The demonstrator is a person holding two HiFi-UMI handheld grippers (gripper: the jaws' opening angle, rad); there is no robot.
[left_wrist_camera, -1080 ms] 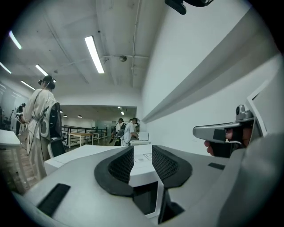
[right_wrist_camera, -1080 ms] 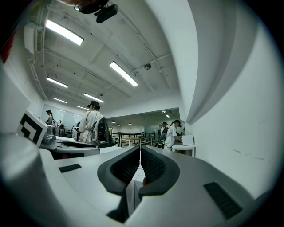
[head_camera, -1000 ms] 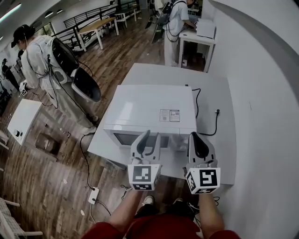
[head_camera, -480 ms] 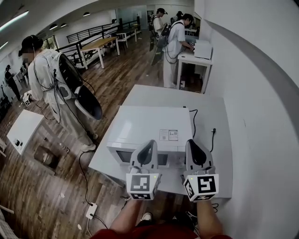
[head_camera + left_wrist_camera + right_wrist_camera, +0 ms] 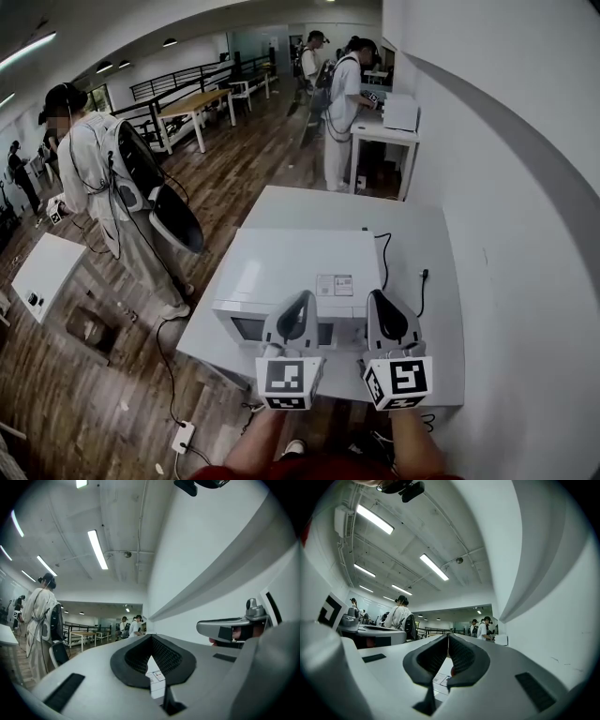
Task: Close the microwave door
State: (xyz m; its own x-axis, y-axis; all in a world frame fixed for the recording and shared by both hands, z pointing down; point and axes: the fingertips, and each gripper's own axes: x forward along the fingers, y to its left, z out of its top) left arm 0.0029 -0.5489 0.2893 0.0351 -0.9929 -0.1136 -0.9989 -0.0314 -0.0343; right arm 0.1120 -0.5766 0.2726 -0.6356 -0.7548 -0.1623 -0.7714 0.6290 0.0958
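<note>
A white microwave [image 5: 300, 267] stands on a white table [image 5: 427, 309], its door [image 5: 258, 328] lying flush with the front. Both grippers hover side by side above the microwave's front edge, pointing away from me and nearly level. My left gripper [image 5: 304, 298] has its jaws shut with nothing between them; in the left gripper view its dark pads meet at the tip [image 5: 151, 637], with a strip of the microwave top [image 5: 155, 680] showing below. My right gripper [image 5: 375, 296] is shut and empty too, its pads closed at the tip [image 5: 448, 636]. Neither touches the microwave.
A black power cord [image 5: 384, 248] and plug [image 5: 424, 275] lie on the table behind the microwave. A white wall [image 5: 525, 206] runs along the right. A person with a backpack [image 5: 94, 178] stands at left beside a small white table [image 5: 42, 272]. A power strip [image 5: 183, 436] lies on the floor.
Both grippers have risen a little in front of the microwave. The left gripper's jaws, parted a second ago, have come together. The head view has tipped up towards the room.
</note>
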